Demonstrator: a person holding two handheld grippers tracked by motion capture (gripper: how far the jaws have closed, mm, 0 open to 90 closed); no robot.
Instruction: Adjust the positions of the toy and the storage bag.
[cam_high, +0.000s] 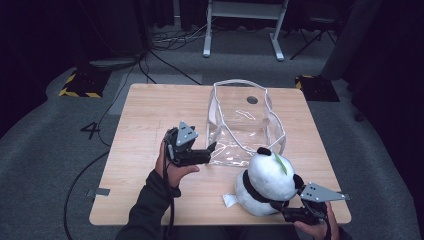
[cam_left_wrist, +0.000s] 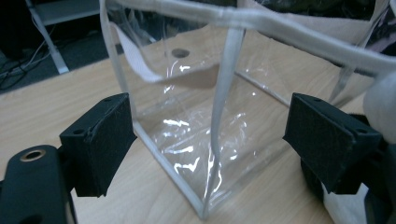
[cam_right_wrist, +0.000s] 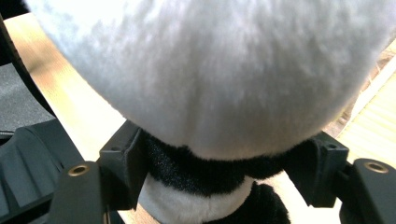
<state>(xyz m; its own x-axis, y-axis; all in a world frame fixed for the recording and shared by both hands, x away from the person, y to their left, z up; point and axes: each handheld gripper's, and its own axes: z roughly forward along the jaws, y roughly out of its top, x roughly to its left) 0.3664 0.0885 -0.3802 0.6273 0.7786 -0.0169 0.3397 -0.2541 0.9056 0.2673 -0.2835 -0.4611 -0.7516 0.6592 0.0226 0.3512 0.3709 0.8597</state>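
We want to put the toy panda (cam_high: 267, 184) into the clear bag (cam_high: 245, 122). That job has only just begun. The panda is not in the bag yet. It sits on the surface (cam_high: 150, 110), just beside the bag, on the side closest to us. The bag stands up with its top open and nothing inside it, so it looks ready.

What is done so far, as we judge it: our right tongs (cam_high: 291, 207) have got hold of the panda. In the right gripper view the two black pads press on the panda's black neck (cam_right_wrist: 210, 170) from both sides, under its big white head. So the right tongs are gripping the panda.

Our left tongs (cam_high: 212, 148) are at the near left corner of the bag. In the left gripper view the pads (cam_left_wrist: 100, 140) stand wide apart, and the bag's corner edge (cam_left_wrist: 219, 116) is between them. The pads do not press on the bag, so the left tongs are open and hold nothing.

What is left: we think the left tongs need to pinch the bag's edge to keep it still. Then the right tongs must lift the panda up over the bag's top edge, lower it inside, and let go. The panda is fat and the bag is soft, so it may push the bag's side in.
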